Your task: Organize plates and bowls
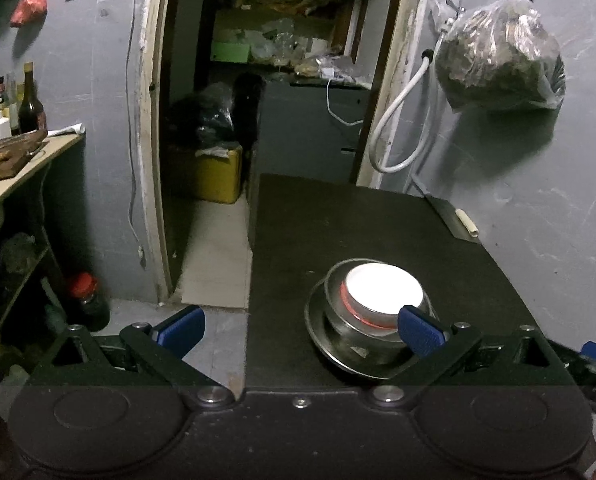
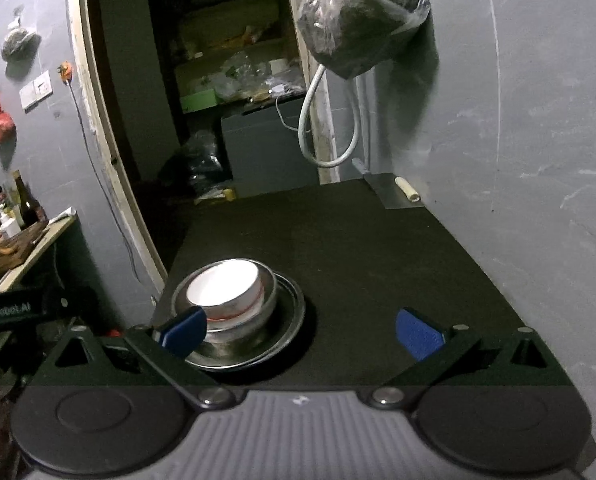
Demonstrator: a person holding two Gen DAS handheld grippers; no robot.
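A white bowl with a red band [image 1: 384, 290] sits nested in a steel bowl [image 1: 362, 334], which rests on a steel plate [image 1: 318, 332] on the dark table [image 1: 338, 224]. The stack also shows in the right wrist view: white bowl [image 2: 223, 282], steel bowl [image 2: 267, 300], plate [image 2: 289, 320]. My left gripper [image 1: 302, 332] is open and empty, its right finger just in front of the stack. My right gripper [image 2: 302, 332] is open and empty, its left finger in front of the stack's near left side.
A cleaver [image 1: 456, 222] lies at the table's far right by the wall. A filled plastic bag [image 1: 498, 56] hangs on the wall above. The table's left edge drops to the floor by a doorway [image 1: 217, 240]. A shelf with bottles [image 1: 21, 104] stands at left.
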